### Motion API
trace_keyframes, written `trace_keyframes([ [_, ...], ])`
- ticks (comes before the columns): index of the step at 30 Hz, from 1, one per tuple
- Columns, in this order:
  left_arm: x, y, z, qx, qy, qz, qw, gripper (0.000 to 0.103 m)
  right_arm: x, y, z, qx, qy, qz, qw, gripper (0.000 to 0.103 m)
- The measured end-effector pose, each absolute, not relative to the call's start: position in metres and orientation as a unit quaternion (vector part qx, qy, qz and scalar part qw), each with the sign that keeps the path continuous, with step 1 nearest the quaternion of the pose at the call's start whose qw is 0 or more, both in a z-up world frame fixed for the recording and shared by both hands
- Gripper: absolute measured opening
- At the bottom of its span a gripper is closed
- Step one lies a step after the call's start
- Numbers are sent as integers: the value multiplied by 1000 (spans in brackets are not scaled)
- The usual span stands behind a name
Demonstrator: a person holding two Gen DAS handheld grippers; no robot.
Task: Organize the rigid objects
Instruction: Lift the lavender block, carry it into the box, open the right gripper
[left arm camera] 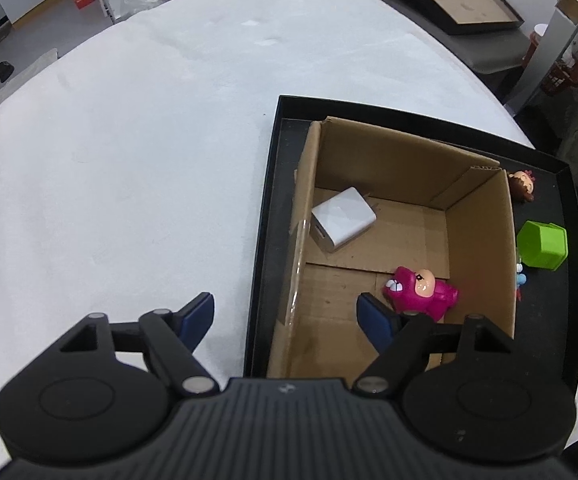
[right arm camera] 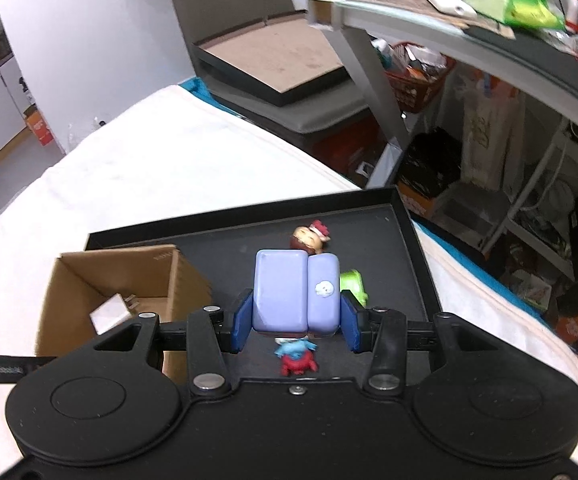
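My right gripper (right arm camera: 295,326) is shut on a lavender block-shaped case (right arm camera: 295,294), held above the black tray (right arm camera: 409,248). Under it lie a blue-and-red figure (right arm camera: 297,358), a green cube (right arm camera: 354,284) and a brown-haired doll head (right arm camera: 309,236). My left gripper (left arm camera: 287,314) stands open over the near wall of the cardboard box (left arm camera: 477,236), one finger outside it, the other inside beside a pink toy (left arm camera: 421,290). Nothing is between its fingers. A white charger (left arm camera: 343,220) lies in the box. The green cube (left arm camera: 543,244) and doll head (left arm camera: 523,186) sit in the tray (left arm camera: 273,184) right of the box.
The tray rests on a white cloth-covered table (left arm camera: 129,160). Beyond its far edge stand a chair with a flat black-framed board (right arm camera: 273,60), a cluttered shelf unit (right arm camera: 489,32) and a red basket (right arm camera: 417,76). A hand edge shows at the lower left of the right wrist view.
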State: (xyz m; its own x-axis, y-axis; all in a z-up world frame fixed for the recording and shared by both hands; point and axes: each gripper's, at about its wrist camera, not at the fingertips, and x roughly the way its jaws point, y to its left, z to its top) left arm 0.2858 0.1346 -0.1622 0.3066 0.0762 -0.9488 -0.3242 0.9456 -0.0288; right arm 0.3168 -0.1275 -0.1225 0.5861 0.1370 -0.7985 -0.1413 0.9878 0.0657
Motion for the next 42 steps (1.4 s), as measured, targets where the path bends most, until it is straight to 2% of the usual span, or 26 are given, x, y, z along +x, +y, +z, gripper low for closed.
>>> trace_keyframes([
  [17, 282, 160, -176, -155, 574, 86, 799, 43, 318, -60, -111, -42, 456, 149, 877, 44],
  [22, 284, 159, -184, -165, 579, 67, 796, 38, 319, -41, -115, -44, 463, 158, 871, 44],
  [29, 287, 155, -197, -156, 590, 55, 790, 15, 320, -19, -128, -57, 470, 157, 867, 44],
  [42, 283, 164, -201, -194, 586, 75, 783, 14, 322, 13, -152, -77, 494, 169, 849, 44],
])
